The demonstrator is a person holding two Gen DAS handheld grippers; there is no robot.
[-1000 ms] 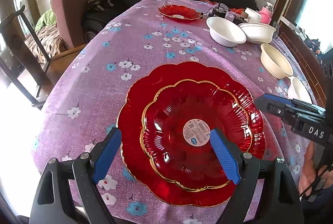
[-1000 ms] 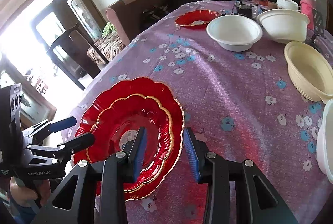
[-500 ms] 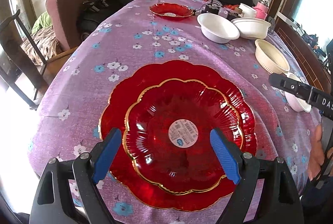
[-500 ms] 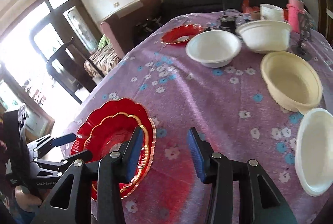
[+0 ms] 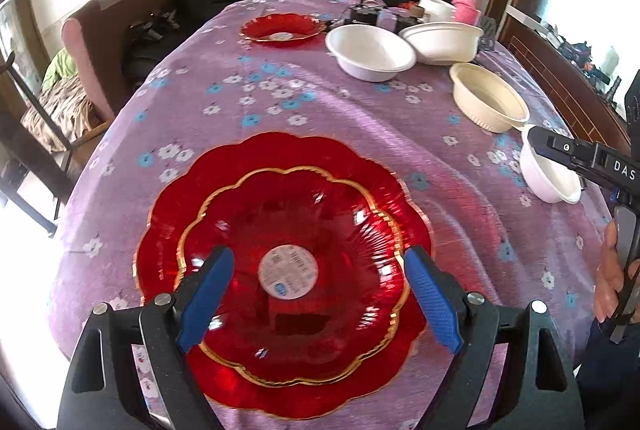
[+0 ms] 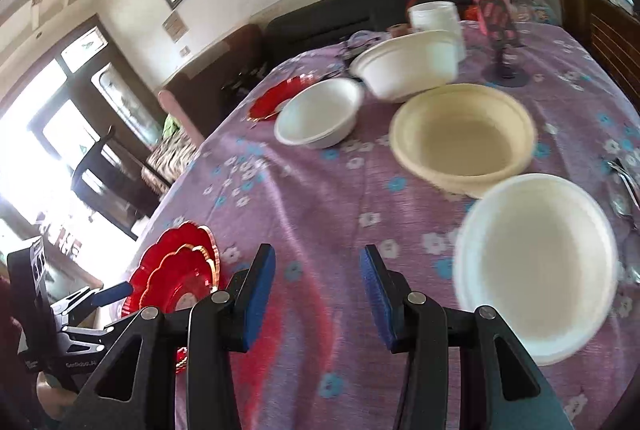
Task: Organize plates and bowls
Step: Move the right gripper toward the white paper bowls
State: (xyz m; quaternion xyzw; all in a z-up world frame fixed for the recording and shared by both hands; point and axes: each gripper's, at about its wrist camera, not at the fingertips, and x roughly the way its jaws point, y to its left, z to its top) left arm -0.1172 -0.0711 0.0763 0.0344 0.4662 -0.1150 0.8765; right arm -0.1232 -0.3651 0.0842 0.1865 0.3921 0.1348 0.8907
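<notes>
my left gripper hangs over two nested red plates near the table edge, jaws wide apart and empty. my right gripper, jaws part open around nothing, faces bare purple cloth. the nearest white bowl sits just right of its jaws, so the right hand looks nearer.
</notes>
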